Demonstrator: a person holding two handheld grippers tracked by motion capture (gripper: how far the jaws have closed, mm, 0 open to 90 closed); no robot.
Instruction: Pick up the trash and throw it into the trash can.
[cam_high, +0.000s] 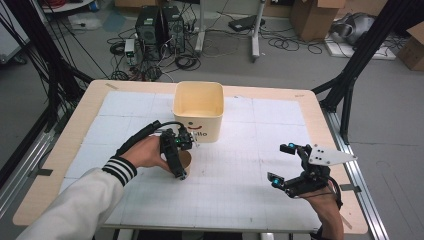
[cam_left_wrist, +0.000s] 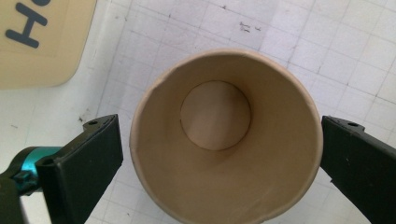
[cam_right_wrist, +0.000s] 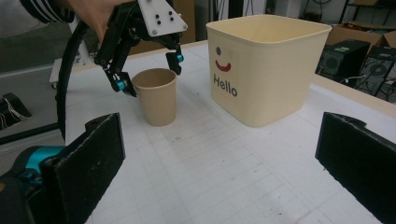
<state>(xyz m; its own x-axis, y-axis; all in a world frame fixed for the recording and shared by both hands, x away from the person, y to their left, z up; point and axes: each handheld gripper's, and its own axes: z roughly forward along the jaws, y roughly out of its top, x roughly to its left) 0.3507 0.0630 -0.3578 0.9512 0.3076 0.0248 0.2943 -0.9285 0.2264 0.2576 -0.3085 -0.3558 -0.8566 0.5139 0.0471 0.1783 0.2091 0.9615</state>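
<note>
A brown paper cup (cam_high: 186, 161) stands upright and empty on the white grid mat (cam_high: 240, 150), just in front of a cream square bin (cam_high: 198, 107) printed with "Hello" and a smile. My left gripper (cam_high: 187, 159) hangs over the cup, open, one jaw on each side of the rim. In the left gripper view the cup (cam_left_wrist: 224, 140) sits between the jaws of that gripper (cam_left_wrist: 222, 154), with a thin gap on each side. My right gripper (cam_high: 280, 164) is open and holds nothing at the right of the mat. The right gripper view shows the cup (cam_right_wrist: 159, 95), the bin (cam_right_wrist: 266, 65) and the left gripper (cam_right_wrist: 150, 72).
The wooden table edge (cam_high: 330, 130) frames the mat. Beyond the table on the floor are computer towers (cam_high: 160, 30), loose cables and cardboard boxes (cam_high: 312, 17). Black frame legs (cam_high: 350, 75) stand at both sides.
</note>
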